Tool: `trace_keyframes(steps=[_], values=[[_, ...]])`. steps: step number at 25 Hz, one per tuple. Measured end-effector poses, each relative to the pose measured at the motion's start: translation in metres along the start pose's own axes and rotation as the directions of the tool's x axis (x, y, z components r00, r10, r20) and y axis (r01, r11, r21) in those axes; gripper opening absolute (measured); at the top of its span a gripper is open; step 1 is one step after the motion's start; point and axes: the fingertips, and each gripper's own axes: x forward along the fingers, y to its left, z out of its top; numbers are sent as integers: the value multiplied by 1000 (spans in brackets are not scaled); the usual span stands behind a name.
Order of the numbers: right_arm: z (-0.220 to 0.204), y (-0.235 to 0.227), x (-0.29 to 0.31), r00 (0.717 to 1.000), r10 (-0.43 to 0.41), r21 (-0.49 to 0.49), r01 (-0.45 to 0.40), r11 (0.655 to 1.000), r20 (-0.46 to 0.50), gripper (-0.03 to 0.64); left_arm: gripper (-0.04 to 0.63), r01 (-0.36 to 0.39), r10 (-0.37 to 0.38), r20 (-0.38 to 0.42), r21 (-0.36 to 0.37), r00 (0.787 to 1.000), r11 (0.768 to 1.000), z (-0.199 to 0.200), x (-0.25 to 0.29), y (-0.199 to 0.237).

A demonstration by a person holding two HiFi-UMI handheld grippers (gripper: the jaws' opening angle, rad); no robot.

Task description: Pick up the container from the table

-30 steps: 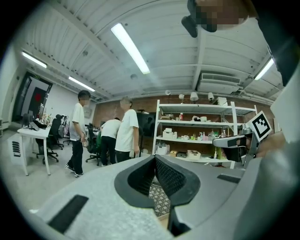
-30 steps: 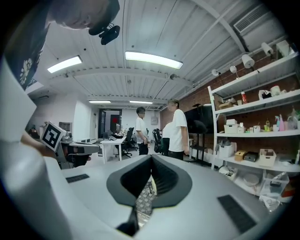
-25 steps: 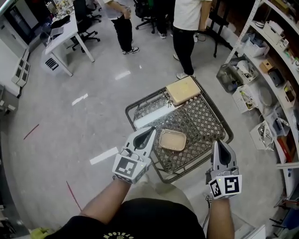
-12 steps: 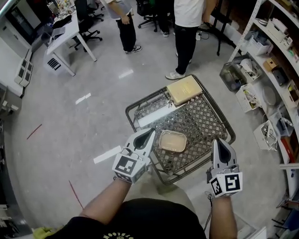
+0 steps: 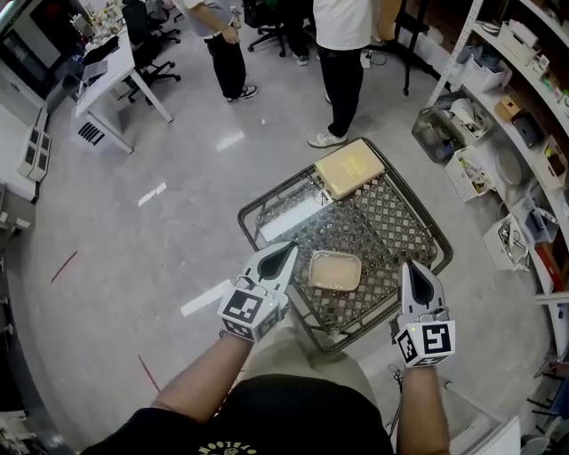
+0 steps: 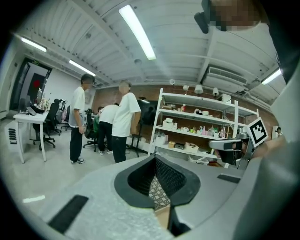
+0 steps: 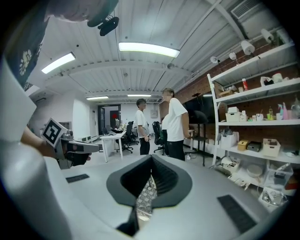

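Two claws hover at the near edge of the wire-mesh desk (image 5: 391, 222). The left claw (image 5: 286, 249) has its jaws pressed together with nothing between them. In the left gripper view, only mesh and a tan corner show through the hollow behind its tips. The right claw (image 5: 412, 268) matches it, jaws together and empty, out by the desk's near right corner.

And there's the container (image 5: 335, 270), a shallow beige tray with rounded corners. It sits flat on the mesh near the front edge, between the two claws, just beside the left one's tip and farther from the right. Neither claw touches it.

At the desk's far side lies a flat tan box (image 5: 349, 169), a white strip (image 5: 289, 220) beside it. A person in a white shirt (image 5: 342, 27) and a second person (image 5: 227, 53) stand beyond, and shelving (image 5: 520, 89) runs along the right.
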Motion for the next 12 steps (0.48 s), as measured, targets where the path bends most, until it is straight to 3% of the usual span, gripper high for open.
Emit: trace_keyframes(steps=[7,12], values=[[-31,4,17,997,-20,4,20,1000,-73,8,9,28,-32,-88,-46,996,999,-41,13,13],[-76,-1,29,986,-23,14,25,1000,-165,9,9,52,-60,-175,-53,983,997,-78,22,9]])
